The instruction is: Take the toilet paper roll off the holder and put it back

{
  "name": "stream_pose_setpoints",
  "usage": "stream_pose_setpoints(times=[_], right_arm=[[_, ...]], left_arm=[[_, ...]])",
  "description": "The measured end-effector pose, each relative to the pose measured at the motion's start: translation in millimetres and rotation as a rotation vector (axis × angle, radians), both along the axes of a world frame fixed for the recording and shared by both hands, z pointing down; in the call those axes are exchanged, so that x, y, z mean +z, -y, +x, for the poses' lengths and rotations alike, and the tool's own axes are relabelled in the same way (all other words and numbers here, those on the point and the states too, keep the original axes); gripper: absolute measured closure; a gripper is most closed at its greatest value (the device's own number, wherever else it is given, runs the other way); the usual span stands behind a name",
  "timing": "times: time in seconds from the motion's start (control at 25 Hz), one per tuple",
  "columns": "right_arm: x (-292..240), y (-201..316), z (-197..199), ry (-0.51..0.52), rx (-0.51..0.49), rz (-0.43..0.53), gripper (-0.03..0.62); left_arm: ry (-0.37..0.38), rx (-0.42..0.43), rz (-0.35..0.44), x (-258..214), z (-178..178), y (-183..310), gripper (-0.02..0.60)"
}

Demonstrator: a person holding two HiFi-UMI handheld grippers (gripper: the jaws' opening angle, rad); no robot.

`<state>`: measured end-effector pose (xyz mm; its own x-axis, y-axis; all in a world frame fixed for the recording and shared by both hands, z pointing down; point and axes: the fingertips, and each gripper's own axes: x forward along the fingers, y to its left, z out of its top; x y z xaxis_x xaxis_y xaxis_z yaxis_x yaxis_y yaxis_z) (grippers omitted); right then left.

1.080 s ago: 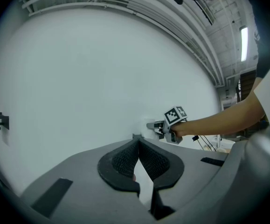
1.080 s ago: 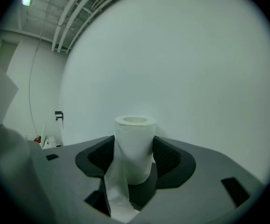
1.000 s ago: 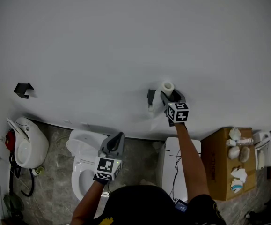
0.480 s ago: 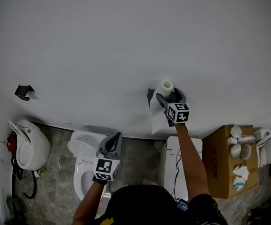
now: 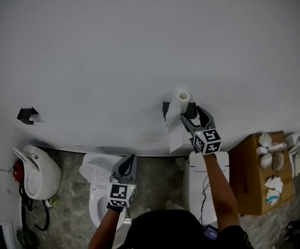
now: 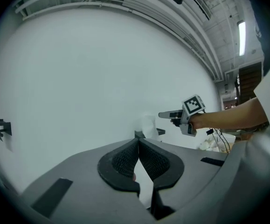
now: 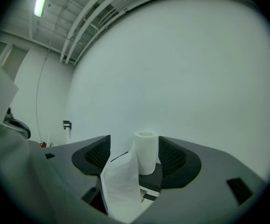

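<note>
White roll (image 7: 146, 157) between right tool (image 7: 135, 146) jaws, parted, just narrowing, gap plain only close-up

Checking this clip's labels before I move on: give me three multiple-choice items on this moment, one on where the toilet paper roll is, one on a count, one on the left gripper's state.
1. Where is the toilet paper roll?
A. On the cardboard box
B. On the black holder on the wall
C. On the floor

2. How many black holders are fixed to the wall?
A. One
B. Two
C. Four

3. How do the jaws of the left gripper stand?
A. Wide apart
B. Shut on the roll
C. Shut, gripping nothing

Key:
1 B: the roll stands upright on the holder, with a loose sheet hanging below.
2 B: besides that one, an empty holder sits far to the left.
3 C: the left gripper view shows its pads meeting, with nothing gripped.
</note>
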<state>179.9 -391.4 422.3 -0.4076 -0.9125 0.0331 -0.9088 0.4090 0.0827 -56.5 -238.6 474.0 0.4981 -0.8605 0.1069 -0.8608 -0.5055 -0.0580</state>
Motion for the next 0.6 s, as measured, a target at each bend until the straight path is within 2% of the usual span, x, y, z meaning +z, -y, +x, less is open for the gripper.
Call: stream_pose_setpoints(times=[0.16, 0.36, 0.6], right_arm=[[-14, -32, 3, -0.01, -0.016, 0.052, 0.372], [-13, -71, 17, -0.002, 0.003, 0.059, 0.438], [6, -119, 32, 0.013, 0.047, 0.021, 0.51]], left_arm=[[0.001, 0.019, -0.001, 4, 11, 2, 0.563], [0.041, 0.071, 0.009, 2, 34, 2, 0.563], [0.039, 0.105, 0.019, 3, 44, -4, 0.563]])
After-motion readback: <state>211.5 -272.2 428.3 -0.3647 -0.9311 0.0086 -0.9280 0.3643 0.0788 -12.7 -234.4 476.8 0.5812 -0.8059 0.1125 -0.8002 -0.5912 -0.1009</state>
